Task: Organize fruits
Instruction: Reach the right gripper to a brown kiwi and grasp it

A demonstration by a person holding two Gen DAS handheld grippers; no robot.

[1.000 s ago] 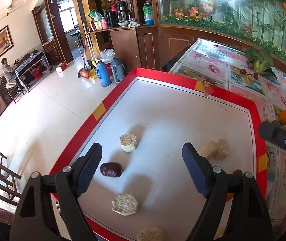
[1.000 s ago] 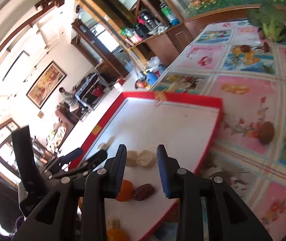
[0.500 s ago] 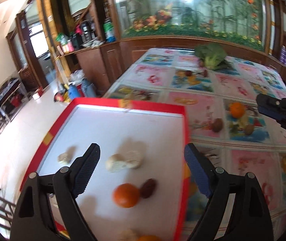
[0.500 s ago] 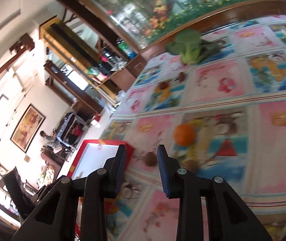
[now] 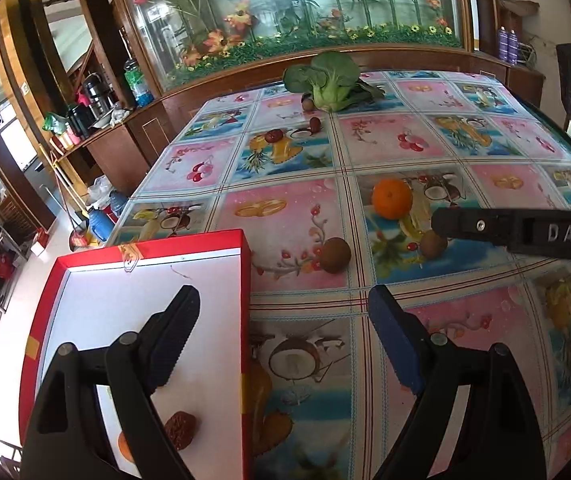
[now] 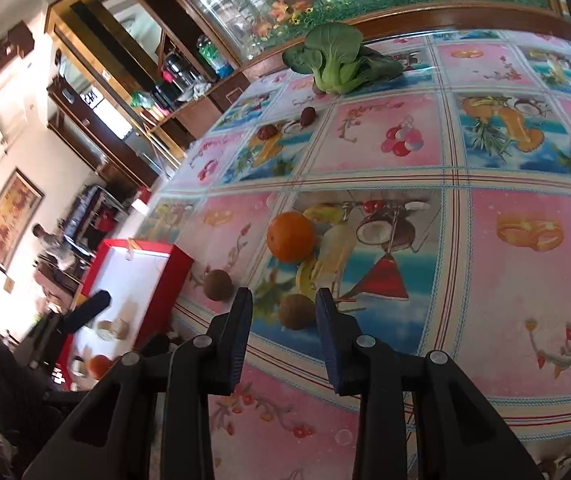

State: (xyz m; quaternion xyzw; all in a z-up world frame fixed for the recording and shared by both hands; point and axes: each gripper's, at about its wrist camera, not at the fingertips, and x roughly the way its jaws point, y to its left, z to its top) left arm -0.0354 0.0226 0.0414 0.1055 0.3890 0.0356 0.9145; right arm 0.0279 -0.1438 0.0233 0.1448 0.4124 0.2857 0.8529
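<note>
Left wrist: the left gripper (image 5: 281, 316) is wide and empty and has swung off the red tray (image 5: 245, 280) toward the desk (image 5: 405, 152); the orange (image 5: 391, 198) and a kiwi (image 5: 335, 255) sit ahead of it.

Right wrist: the right gripper (image 6: 283, 312) is narrow and empty and has closed in on the second kiwi (image 6: 295, 311), now just ahead between its fingers. Likely the next pick.

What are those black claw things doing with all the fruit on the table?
A person is sorting fruit into the red tray with two claws. The right hand-held gripper is open and lined up on a small brown kiwi, not yet gripping it. The left hand-held gripper hangs open and empty at the tray's edge. An orange and another kiwi wait on the tablecloth.
</note>
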